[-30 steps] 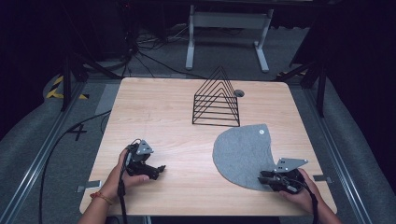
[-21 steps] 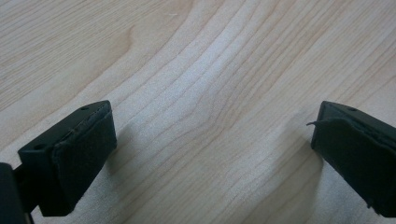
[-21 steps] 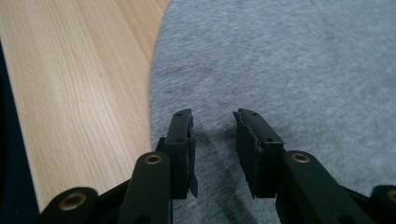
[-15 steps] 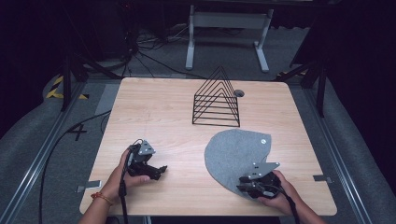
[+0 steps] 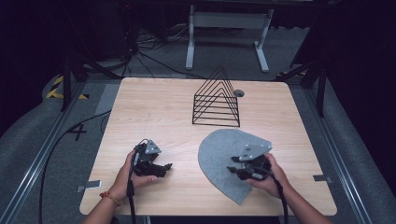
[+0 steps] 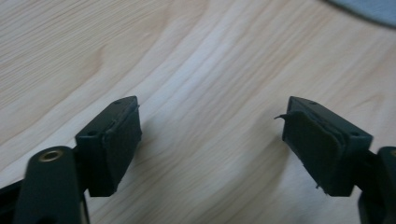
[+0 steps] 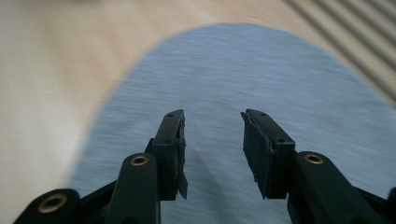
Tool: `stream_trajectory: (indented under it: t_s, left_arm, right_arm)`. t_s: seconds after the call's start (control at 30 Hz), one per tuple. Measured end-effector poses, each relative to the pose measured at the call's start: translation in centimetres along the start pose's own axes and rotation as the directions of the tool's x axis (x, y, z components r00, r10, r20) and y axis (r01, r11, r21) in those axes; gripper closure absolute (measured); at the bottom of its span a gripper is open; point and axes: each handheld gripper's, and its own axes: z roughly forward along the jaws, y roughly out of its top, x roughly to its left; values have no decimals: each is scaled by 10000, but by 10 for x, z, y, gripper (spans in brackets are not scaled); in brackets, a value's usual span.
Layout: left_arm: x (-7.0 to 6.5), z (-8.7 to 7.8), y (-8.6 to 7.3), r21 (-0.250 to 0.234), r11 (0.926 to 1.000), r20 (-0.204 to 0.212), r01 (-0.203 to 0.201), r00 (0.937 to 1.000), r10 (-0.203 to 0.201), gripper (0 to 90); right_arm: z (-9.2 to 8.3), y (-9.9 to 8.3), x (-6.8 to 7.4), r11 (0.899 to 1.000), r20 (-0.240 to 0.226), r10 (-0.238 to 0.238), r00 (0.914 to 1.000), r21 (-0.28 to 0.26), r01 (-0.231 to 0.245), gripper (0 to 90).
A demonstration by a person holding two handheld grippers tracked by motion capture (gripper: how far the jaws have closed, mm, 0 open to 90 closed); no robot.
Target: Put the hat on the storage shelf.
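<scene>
A grey felt mat (image 5: 217, 156) lies flat on the wooden table (image 5: 154, 107), right of the middle, rounded on its left and straight along its right edge. My right gripper (image 5: 236, 171) hovers over its lower right part, pointing left. Its jaws have just been opening and stand apart with nothing between them; the mat (image 7: 280, 70) shows beyond my right gripper (image 7: 212, 119). My left gripper (image 5: 164, 169) rests on bare wood left of the mat. Its jaws have just been closing but remain wide, my left gripper (image 6: 210, 112) empty over the wood grain.
A black wire rack (image 5: 216, 100) shaped like a row of triangles stands at the back middle of the table. A small round hole (image 5: 239, 93) sits beside it. A corner of the mat (image 6: 369, 7) shows at the top right of the left gripper view.
My right hand moved left from the mat's right edge to over its lower part, and the mat shifted left and looks narrower. The left hand stayed in place.
</scene>
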Motion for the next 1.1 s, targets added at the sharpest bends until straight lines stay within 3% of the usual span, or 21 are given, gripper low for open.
stream_trajectory:
  t_s: [0.1,0.17,0.23,0.27,0.33,0.43,0.5,0.57,0.63,0.67,0.73,0.77,0.8,0.83,0.9,0.93,0.97,1.1]
  left_arm:
    - [-15,3,12,-305,9988,243,-380,9990,388,228]
    - [-29,8,22,-453,9959,525,-779,9954,803,228]
    - [-46,14,31,-501,9916,792,-1188,9893,1225,226]
    - [-55,18,35,-521,9896,974,-1342,9855,1388,227]
    - [-75,25,44,-719,9815,1340,-1774,9734,1858,232]
    - [-103,35,55,-914,9670,1903,-2376,9490,2512,246]
    - [-120,43,61,-816,9557,2031,-2828,9341,2937,264]
    - [-134,51,64,-812,9461,2251,-3135,9190,3238,282]
    - [-140,57,64,-676,9395,2112,-3358,9155,3424,293]
    - [-141,61,64,-580,9405,2155,-3347,9157,3392,293]
    - [-138,66,62,-173,9446,2060,-3276,9233,3240,289]
    - [-136,69,60,-38,9463,1824,-3234,9302,3186,290]
    - [-130,69,59,-53,9574,1827,-2886,9410,2847,276]
    - [-126,68,58,21,9616,1662,-2744,9483,2702,271]
    - [-119,67,58,67,9646,1374,-2635,9558,2601,251]
    - [-114,66,58,79,9670,1283,-2547,9593,2516,245]
    - [-109,65,57,81,9721,1078,-2345,9667,2322,243]
    - [-90,55,53,481,9781,457,-2026,9786,2005,236]
  right_arm:
    - [-8,-13,-37,9993,1415,-159,9898,355,109,566]
    - [-10,-27,-63,9971,1970,471,9793,492,-579,556]
    - [-12,-39,-81,9940,2836,362,9583,893,-640,553]
    - [-12,-45,-88,9912,3085,619,9492,926,-948,553]
    - [-14,-55,-98,9848,2910,1250,9485,800,-1543,554]
    - [-14,-65,-105,9783,2665,1687,9490,721,-1941,577]
    - [-13,-68,-107,9769,2362,1824,9544,661,-2031,591]
    - [-13,-69,-107,9764,2349,1878,9537,610,-2073,603]
    - [-12,-70,-106,9752,2164,1934,9570,646,-2117,612]
    - [-12,-70,-106,9752,2164,1934,9570,646,-2117,612]
    - [-12,-71,-107,9737,2069,2054,9566,556,-2210,613]
    - [-12,-72,-107,9739,2046,2043,9573,558,-2198,613]
    - [-12,-72,-107,9735,1997,2072,9577,551,-2221,614]
    - [-12,-73,-107,9733,1929,2089,9587,540,-2229,617]
    - [-13,-73,-106,9710,1800,2182,9592,587,-2319,616]
    - [-13,-73,-105,9719,1732,2136,9614,618,-2271,613]
    - [-13,-73,-103,9724,1673,2092,9635,681,-2230,609]
    - [-16,-70,-85,9794,1254,1615,9789,1019,-1746,610]
